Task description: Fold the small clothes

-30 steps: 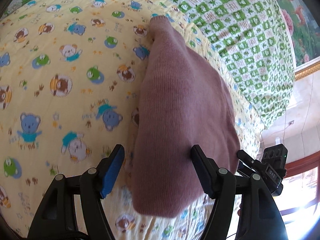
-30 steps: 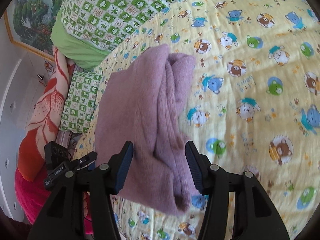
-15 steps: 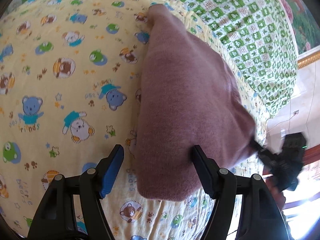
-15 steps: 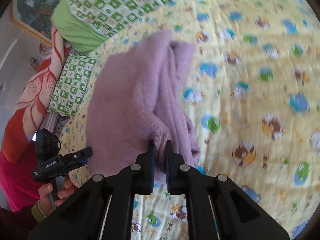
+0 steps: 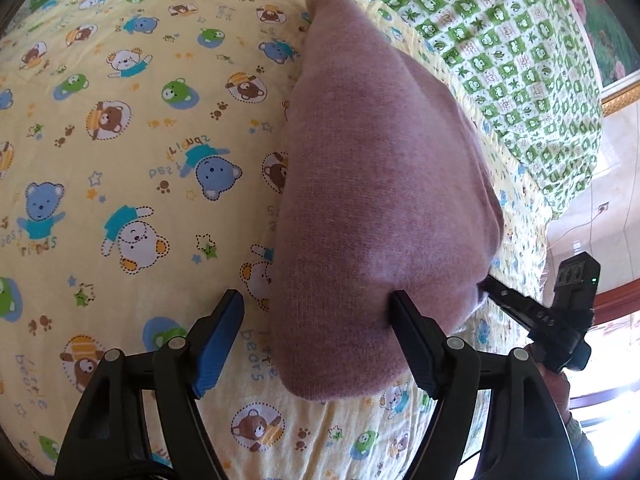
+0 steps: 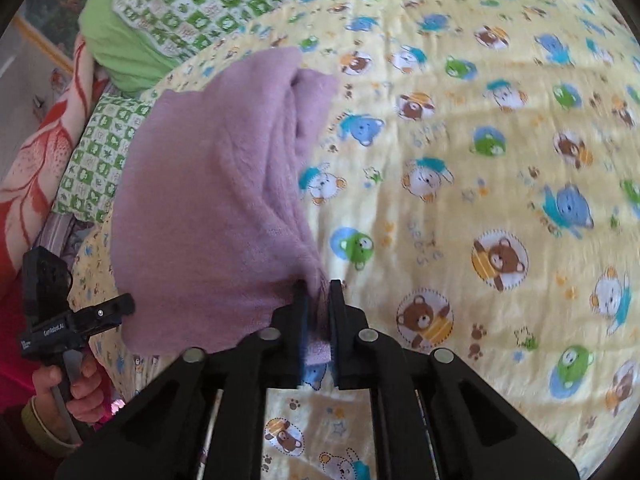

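Note:
A mauve knitted garment (image 5: 380, 180) lies folded lengthwise on the yellow bear-print bedspread (image 5: 140, 160). My left gripper (image 5: 316, 300) straddles its near end with the jaws wide and still opening. The blue left pad (image 5: 218, 334) stands clear of the cloth, and the right finger touches its edge. In the right wrist view the same garment (image 6: 208, 200) shows a bunched fold along its right side. My right gripper (image 6: 318, 286) pinches that near corner, with fabric filling the narrow gap, though its jaws are starting to open. Each gripper shows in the other's view, at the garment's far corner.
A green checked quilt (image 5: 520, 60) lies piled beyond the garment, with a green pillow (image 6: 120, 52) and a red-orange blanket (image 6: 44, 140) by the bed's edge. A framed painting (image 5: 620, 96) hangs on the wall. A hand (image 6: 76, 392) holds the left gripper's handle.
The right gripper, open around the garment's corner a second ago, has closed on the bunched fold. The left gripper has crept a little lower and nearer over the near end, jaws slightly wider.

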`<state>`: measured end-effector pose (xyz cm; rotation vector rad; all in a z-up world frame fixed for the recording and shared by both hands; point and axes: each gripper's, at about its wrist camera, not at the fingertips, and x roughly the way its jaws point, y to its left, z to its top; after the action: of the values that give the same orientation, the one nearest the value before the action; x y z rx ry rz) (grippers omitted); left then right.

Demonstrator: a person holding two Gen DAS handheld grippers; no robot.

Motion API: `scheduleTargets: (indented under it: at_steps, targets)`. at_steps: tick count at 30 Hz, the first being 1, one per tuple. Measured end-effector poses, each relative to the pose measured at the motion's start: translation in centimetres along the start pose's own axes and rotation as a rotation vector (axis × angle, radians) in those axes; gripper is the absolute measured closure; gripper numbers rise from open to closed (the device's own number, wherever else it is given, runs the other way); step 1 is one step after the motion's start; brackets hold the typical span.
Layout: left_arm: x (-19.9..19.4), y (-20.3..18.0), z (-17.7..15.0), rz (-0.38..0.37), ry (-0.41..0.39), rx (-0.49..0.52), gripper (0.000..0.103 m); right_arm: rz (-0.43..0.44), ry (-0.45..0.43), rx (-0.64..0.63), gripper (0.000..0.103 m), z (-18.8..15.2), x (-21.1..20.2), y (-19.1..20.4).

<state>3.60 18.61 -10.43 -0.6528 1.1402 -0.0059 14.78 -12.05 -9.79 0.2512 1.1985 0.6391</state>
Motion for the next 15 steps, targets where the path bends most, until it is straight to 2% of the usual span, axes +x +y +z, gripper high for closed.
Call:
scheduleTargets:
  at_steps: [1,2,3,6,9,15]
  targets:
    - [-0.4,-0.1,0.1,0.000,-0.009,-0.001,0.029,0.000,-0.009,0.014,0.075,0.0,-0.4,-0.1]
    - [-0.9,-0.3,0.2,0.000,-0.017,0.002,0.029,0.001,-0.019,0.026,0.064,0.1,-1.1,-0.2]
    - [-1.5,-0.4,0.3,0.002,-0.030,0.007,0.029,-0.005,-0.036,0.037,0.062,0.3,-1.8,-0.2]
    - [-3.4,-1.3,0.8,-0.001,-0.089,0.027,0.029,0.006,-0.133,0.037,0.062,1.3,-4.9,0.4]
    - [-4.7,-2.5,1.7,-0.027,-0.122,0.037,0.029,0.063,-0.197,0.008,0.062,3.0,-6.6,2.3]
    - [-5.6,-4.6,2.5,-0.039,-0.142,0.094,0.029,0.179,-0.172,-0.093,0.062,4.7,-5.7,7.3]
